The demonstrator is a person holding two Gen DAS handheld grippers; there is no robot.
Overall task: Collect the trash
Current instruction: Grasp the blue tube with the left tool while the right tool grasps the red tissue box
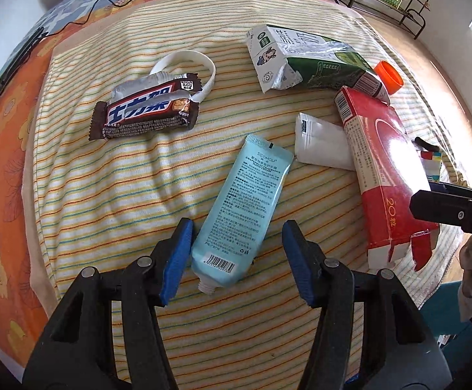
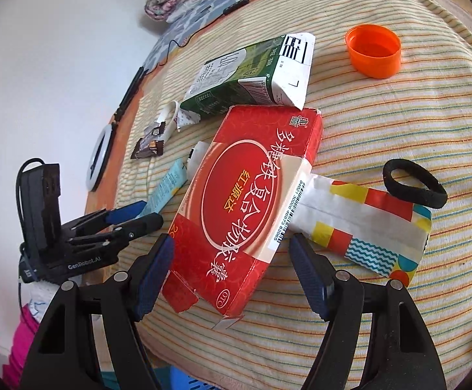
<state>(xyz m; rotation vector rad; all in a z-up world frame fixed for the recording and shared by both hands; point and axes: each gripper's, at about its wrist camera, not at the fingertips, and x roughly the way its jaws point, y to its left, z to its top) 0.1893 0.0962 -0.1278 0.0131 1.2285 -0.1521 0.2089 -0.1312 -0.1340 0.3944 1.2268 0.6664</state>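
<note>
Left wrist view: our left gripper (image 1: 237,260) straddles the pale blue tube (image 1: 239,214) on the striped towel (image 1: 106,195), jaws apart, not yet clamped — we should sink lower, centre, then close. Right gripper (image 2: 229,269) gapes around the red box (image 2: 245,201).

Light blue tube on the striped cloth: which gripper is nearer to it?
Left. The left gripper straddles the light blue tube near its threaded end, jaws open. The right gripper is off to the side, open around the red box.
</note>
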